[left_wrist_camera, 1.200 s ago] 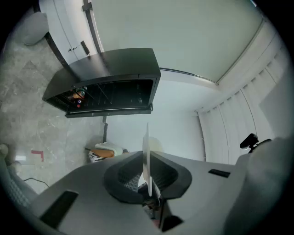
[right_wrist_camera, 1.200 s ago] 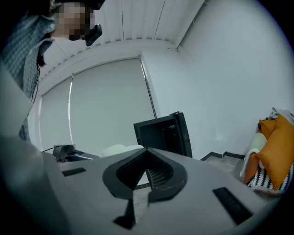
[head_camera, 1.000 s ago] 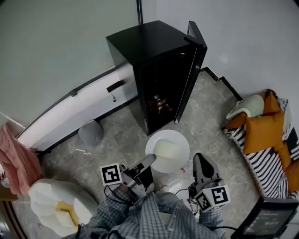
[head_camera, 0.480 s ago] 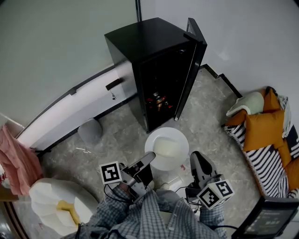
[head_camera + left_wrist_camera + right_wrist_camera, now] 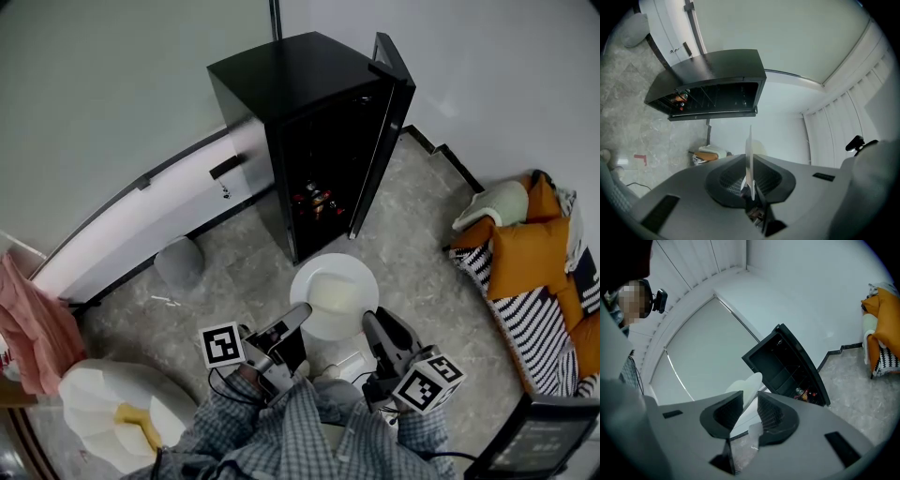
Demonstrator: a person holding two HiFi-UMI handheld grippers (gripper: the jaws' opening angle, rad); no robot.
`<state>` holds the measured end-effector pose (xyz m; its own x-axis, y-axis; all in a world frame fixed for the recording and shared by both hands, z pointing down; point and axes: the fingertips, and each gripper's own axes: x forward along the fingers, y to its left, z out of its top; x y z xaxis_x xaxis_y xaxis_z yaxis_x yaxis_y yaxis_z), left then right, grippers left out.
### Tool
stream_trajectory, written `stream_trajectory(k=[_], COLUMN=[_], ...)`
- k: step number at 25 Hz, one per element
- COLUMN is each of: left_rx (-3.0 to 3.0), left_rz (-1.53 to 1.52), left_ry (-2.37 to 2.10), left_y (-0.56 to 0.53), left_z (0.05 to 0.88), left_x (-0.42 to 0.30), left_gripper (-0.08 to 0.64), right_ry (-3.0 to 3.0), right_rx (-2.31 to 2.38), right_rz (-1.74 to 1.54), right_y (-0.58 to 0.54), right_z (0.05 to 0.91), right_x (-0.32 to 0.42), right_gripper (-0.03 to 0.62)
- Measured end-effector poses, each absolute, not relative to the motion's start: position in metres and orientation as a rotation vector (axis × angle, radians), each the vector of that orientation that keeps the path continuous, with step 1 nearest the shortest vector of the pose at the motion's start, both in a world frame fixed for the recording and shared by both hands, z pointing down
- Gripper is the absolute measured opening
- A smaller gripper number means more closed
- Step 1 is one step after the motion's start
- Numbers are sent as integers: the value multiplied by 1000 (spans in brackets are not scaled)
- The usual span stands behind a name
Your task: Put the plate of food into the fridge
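Observation:
A white plate (image 5: 335, 295) with pale food hangs level in front of the black fridge (image 5: 300, 94), whose door (image 5: 384, 131) stands open. My left gripper (image 5: 300, 319) is shut on the plate's near left rim; in the left gripper view the plate (image 5: 749, 150) stands edge-on between its jaws (image 5: 749, 180). My right gripper (image 5: 372, 325) sits at the plate's near right rim. Its jaws (image 5: 749, 403) have just been opening and stand apart, with the plate's rim (image 5: 747, 383) between them and not pressed. Bottles (image 5: 314, 202) stand inside the fridge.
A grey pouf (image 5: 180, 262) sits on the stone floor left of the fridge. Orange cushions on a striped seat (image 5: 530, 262) lie at the right. A white and yellow seat (image 5: 112, 403) is at the lower left, a pink cloth (image 5: 33, 319) beside it.
My right gripper has moved left to the plate's right rim, rolled, and its jaws now stand apart. The left gripper and the plate have kept still.

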<state>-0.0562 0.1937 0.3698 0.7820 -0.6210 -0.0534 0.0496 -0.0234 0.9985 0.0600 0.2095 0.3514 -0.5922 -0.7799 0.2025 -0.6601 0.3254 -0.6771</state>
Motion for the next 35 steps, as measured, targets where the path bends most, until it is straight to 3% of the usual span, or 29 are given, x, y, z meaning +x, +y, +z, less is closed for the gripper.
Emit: stream_trajectory(k=[35], left_rx=[1523], left_rz=[-486], left_ry=[-414], left_y=[199], left_z=[374], left_x=[-67], left_gripper=[34], right_ry=[2365], right_rx=[-1435], right_rz=[-1062], right_y=[225], right_z=[355], right_x=[47], right_gripper=[94])
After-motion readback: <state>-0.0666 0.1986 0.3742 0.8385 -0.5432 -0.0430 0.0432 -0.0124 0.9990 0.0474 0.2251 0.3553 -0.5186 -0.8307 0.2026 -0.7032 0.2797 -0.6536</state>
